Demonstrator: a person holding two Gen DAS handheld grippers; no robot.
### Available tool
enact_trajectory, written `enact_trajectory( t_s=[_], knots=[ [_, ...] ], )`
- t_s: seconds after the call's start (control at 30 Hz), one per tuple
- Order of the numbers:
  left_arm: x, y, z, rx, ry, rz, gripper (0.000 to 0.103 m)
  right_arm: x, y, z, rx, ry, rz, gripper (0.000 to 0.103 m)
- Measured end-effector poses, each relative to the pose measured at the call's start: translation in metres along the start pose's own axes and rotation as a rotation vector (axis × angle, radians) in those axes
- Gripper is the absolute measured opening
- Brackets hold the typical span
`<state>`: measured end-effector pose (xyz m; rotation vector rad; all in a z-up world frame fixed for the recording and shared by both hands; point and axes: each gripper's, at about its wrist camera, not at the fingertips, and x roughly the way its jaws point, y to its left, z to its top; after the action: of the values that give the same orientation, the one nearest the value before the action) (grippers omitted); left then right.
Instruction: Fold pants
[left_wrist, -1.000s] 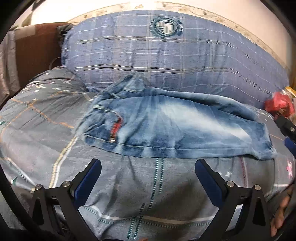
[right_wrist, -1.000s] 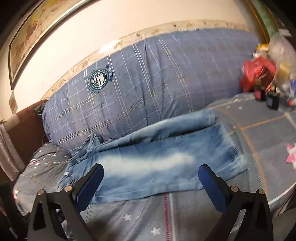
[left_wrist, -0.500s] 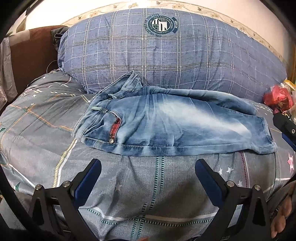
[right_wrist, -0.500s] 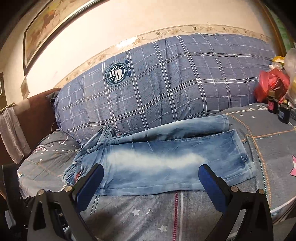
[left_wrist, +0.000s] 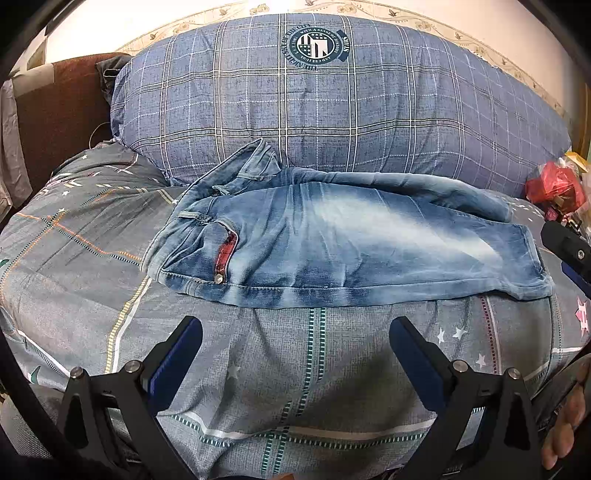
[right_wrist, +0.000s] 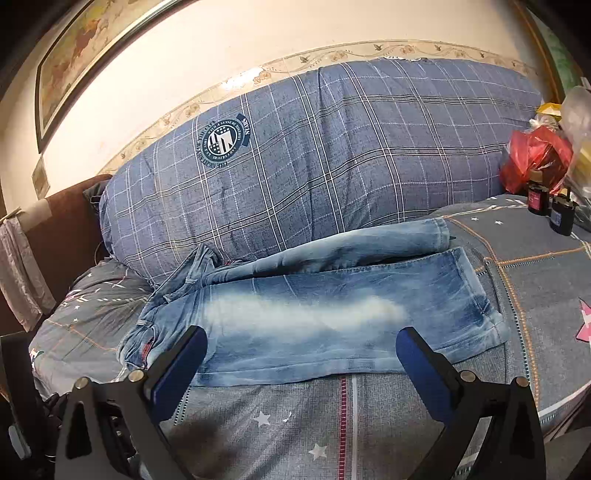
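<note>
Faded blue jeans (left_wrist: 332, 243) lie across the bed, waistband to the left, leg hems to the right, one leg partly over the other. They also show in the right wrist view (right_wrist: 314, 314). My left gripper (left_wrist: 295, 358) is open and empty, hovering above the bedsheet short of the jeans' near edge. My right gripper (right_wrist: 301, 362) is open and empty, just short of the near edge by the lower leg. Its tip shows at the right edge of the left wrist view (left_wrist: 569, 251).
A large blue plaid pillow (left_wrist: 332, 110) lies against the wall behind the jeans. A red plastic bag (right_wrist: 535, 158) and small dark bottles (right_wrist: 537, 195) stand at the far right of the bed. A brown headboard (left_wrist: 59, 122) is at the left. The bed's edge drops off at right (right_wrist: 554, 406).
Both grippers have drawn back and tilted upward, so the pillow and wall fill more of each view. The jeans have not moved. Both grippers stayed open.
</note>
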<state>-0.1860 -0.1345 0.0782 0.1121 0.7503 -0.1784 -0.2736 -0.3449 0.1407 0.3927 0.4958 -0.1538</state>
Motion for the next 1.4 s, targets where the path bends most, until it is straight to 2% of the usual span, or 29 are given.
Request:
enact_trajectory(
  t_s=[0.63,0.9,1.07,1.23,1.33,1.4],
  knots=[
    [0.01,0.005,0.0,-0.023,0.034,0.013,0.101,0.009,-0.003,-0.004,0.018,0.054,-0.009,0.103],
    [0.018,0.005,0.0,-0.027,0.067,0.029,0.101,0.017,-0.004,-0.008,0.032,0.096,-0.009,0.103],
    [0.023,0.01,0.0,-0.05,0.096,0.009,0.101,0.023,-0.009,-0.01,0.055,0.131,-0.001,0.102],
    [0.024,0.014,0.003,-0.066,0.1,0.008,0.101,0.021,-0.008,-0.009,0.051,0.12,-0.022,0.101],
    [0.041,0.025,0.008,-0.116,0.181,-0.04,0.101,0.023,-0.013,-0.009,0.077,0.144,-0.037,0.096],
    [0.062,0.04,0.012,-0.215,0.28,-0.13,0.101,0.032,-0.027,-0.012,0.164,0.197,-0.026,0.093]
  ],
)
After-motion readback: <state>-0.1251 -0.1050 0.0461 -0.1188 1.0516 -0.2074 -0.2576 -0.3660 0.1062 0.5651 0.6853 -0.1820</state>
